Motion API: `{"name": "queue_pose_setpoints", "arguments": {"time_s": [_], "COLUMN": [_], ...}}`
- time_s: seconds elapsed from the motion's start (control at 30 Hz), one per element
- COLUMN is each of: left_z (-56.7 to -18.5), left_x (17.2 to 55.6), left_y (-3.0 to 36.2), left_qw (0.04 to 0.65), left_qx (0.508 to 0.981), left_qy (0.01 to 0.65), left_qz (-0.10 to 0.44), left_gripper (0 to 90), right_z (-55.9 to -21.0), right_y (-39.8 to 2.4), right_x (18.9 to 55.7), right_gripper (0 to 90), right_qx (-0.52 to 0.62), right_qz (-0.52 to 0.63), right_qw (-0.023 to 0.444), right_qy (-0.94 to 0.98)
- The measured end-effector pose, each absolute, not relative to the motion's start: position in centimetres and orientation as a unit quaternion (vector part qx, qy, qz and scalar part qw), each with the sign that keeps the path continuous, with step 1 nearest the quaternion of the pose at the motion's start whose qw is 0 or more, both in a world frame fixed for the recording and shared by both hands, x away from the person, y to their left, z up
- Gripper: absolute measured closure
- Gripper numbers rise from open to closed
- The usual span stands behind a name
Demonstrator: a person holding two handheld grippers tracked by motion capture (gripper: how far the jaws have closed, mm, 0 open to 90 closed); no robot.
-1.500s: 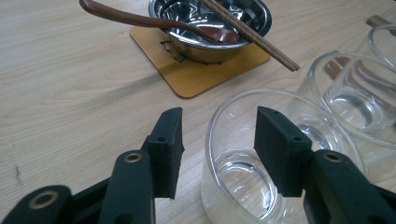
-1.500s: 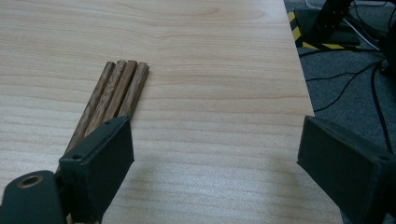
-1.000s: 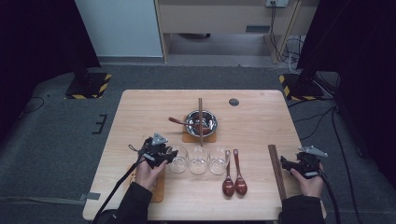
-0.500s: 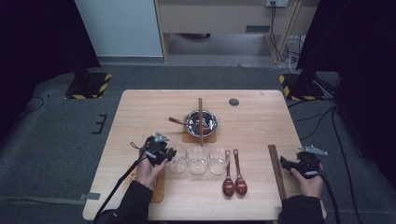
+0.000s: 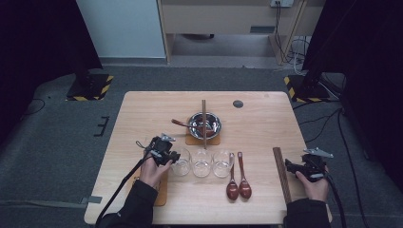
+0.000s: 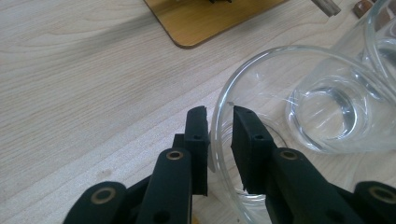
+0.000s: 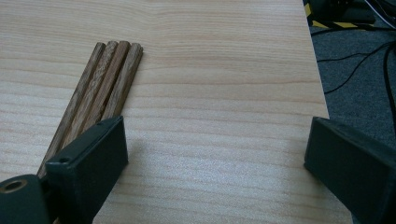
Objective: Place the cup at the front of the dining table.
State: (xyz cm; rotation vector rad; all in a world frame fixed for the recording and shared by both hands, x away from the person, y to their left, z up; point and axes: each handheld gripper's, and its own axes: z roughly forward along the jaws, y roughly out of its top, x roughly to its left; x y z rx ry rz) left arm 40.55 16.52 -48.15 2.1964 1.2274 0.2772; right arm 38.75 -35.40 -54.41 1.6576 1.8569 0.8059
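Wooden table point(image 5: 266, 128) seen from above, with a person's two hands entering from its near edge, each holding a gripper.

Left gripper point(image 6: 219, 135): its two black jaws are closed onto the rim of the nearest glass point(image 6: 261, 140), one jaw outside the wall and one inside, pinching the glass wall between them. In the high view this gripper point(image 5: 172, 156) sits at the left end of a row of three glasses point(image 5: 202, 163). A second glass point(image 6: 341, 112) stands just beyond the pinched one and appears to touch it, though the clear walls make the contact hard to judge. Ahead of the jaws, and apart from them, lies the corner of a thin wooden mat point(image 6: 210, 18).

Right gripper point(image 7: 215, 154): jaws spread wide, with bare table top between them. A bundle of wooden chopsticks point(image 7: 102, 88) lies flat on the table, running from under the left jaw away ahead of it. In the high view the right gripper point(image 5: 290, 167) rests near the table's right edge, just beside the chopsticks point(image 5: 281, 175).

Between the two grippers lie two dark wooden spoons point(image 5: 238, 178), side by side. Beyond the glasses, a metal bowl point(image 5: 204, 124) stands on a mat with chopsticks laid across its rim.
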Motion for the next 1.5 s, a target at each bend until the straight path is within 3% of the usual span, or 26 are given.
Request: {"name": "queue_pose_setpoints", "arguments": {"time_s": [0.37, 1.03, 1.5], "left_z": [-47.8, -48.5, -46.9], "left_x": [39.9, 37.9, 36.9], "left_y": [17.0, 19.8, 21.3], "left_qw": [0.292, 0.357, 0.392], "left_qx": [0.822, 0.784, 0.763], "left_qy": [0.474, 0.492, 0.494], "left_qz": [0.118, 0.128, 0.141], "left_gripper": [80.2, 82.6, 84.0], "right_z": [-54.4, -54.4, -54.4], "right_y": [-35.4, -35.4, -35.4], "right_x": [38.8, 38.8, 38.8], "right_gripper": [5.5, 5.4, 5.4], "right_qx": [0.611, 0.612, 0.611], "right_qz": [0.297, 0.297, 0.297], "right_qw": [0.258, 0.258, 0.258], "right_qy": [0.686, 0.687, 0.687]}}
